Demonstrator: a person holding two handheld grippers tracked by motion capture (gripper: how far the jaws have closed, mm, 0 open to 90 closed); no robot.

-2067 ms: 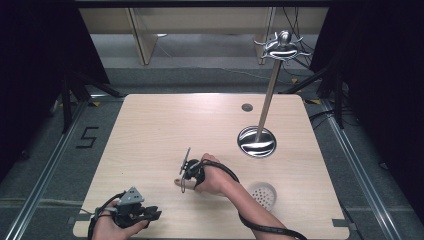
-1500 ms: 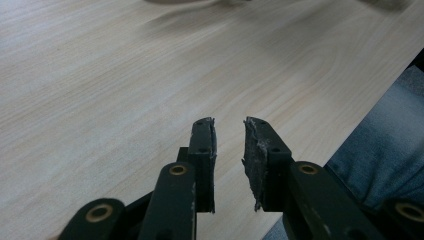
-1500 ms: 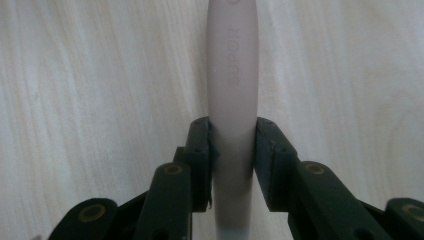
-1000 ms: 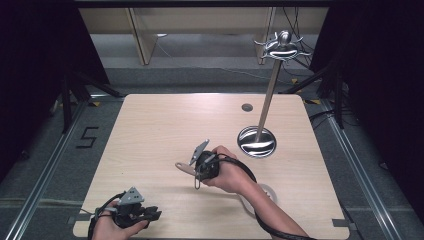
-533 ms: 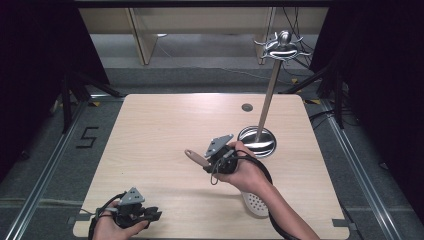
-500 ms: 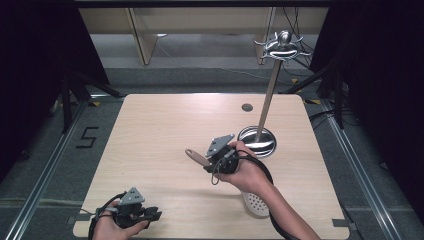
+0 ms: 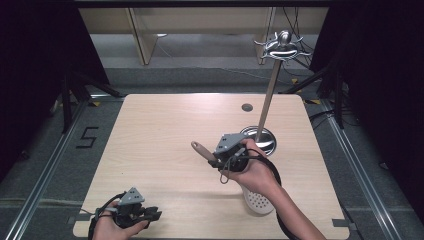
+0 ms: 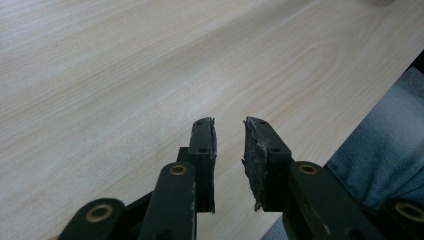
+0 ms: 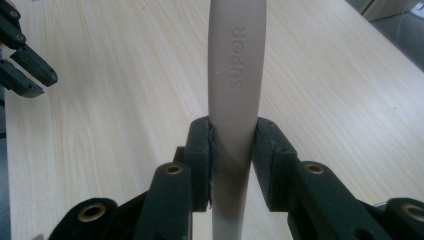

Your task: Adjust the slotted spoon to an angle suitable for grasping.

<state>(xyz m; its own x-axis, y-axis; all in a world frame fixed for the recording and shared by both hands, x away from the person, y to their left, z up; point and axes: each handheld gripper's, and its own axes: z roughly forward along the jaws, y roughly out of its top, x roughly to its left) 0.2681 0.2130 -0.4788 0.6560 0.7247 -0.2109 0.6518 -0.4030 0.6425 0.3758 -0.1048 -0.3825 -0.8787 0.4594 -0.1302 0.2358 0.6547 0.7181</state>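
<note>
One ladle handle (image 9: 235, 90) between right gripper (image 9: 234, 150) pads

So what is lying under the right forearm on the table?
A white perforated utensil head shows under the forearm. Its beige handle is clamped in the right gripper; the arm hides where they join.

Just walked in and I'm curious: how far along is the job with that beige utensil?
Done: the right gripper is shut on the beige utensil handle, and the high view shows the perforated head off the table. In hand: it is carried beside the hook stand. Left, probably: hanging it on the top hooks. The left gripper holds nothing.
</note>
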